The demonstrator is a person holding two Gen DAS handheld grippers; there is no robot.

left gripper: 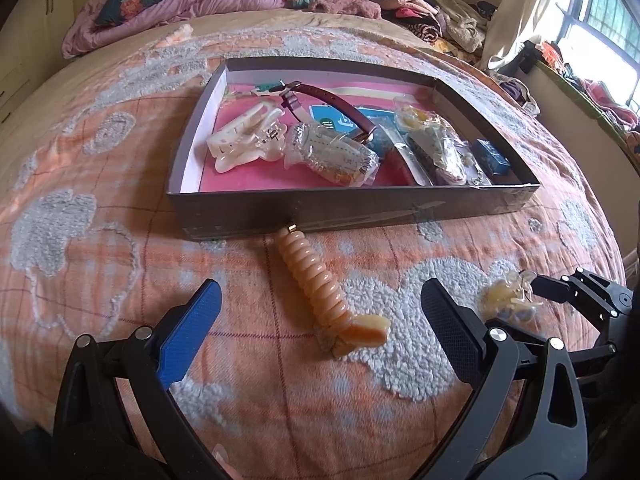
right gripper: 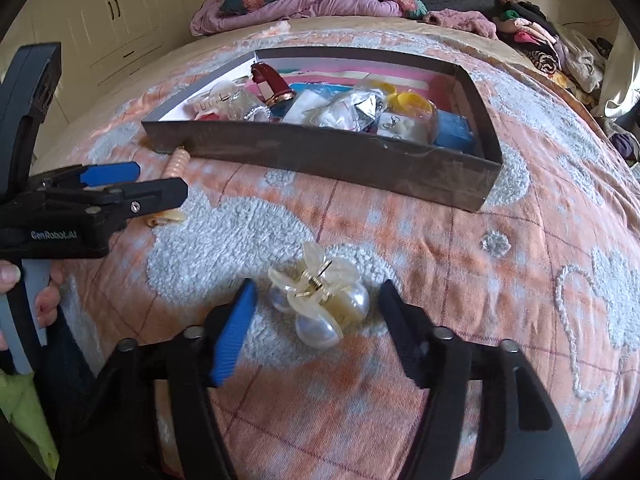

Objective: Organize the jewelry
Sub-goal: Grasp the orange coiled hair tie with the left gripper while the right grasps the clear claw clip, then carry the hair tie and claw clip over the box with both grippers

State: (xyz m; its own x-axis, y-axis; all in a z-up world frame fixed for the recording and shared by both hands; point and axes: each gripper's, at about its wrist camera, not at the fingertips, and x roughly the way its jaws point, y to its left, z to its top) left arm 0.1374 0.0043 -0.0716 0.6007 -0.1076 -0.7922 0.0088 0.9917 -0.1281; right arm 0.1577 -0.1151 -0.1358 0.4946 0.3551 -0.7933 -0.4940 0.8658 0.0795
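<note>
Both tools are hanging released over the bed: left tool (left gripper: 320, 312) bracketing the stiff, light ribbed clip (left gripper: 316, 284) w/ box (left gripper: 320, 212) at 12 o'clock, right tool (right gripper: 316, 308) straddling the slippery, fragile pearl clip (right gripper: 320, 304), best pinched across its body.

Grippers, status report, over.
Left gripper open around peach ridged hair clip. Right gripper open around pearl flower claw clip. Grey tray ahead, unobstructed.

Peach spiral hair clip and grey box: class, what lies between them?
Nothing: in the left wrist view the peach spiral hair clip has its gold tip against the grey box front wall, on the bedspread.
</note>
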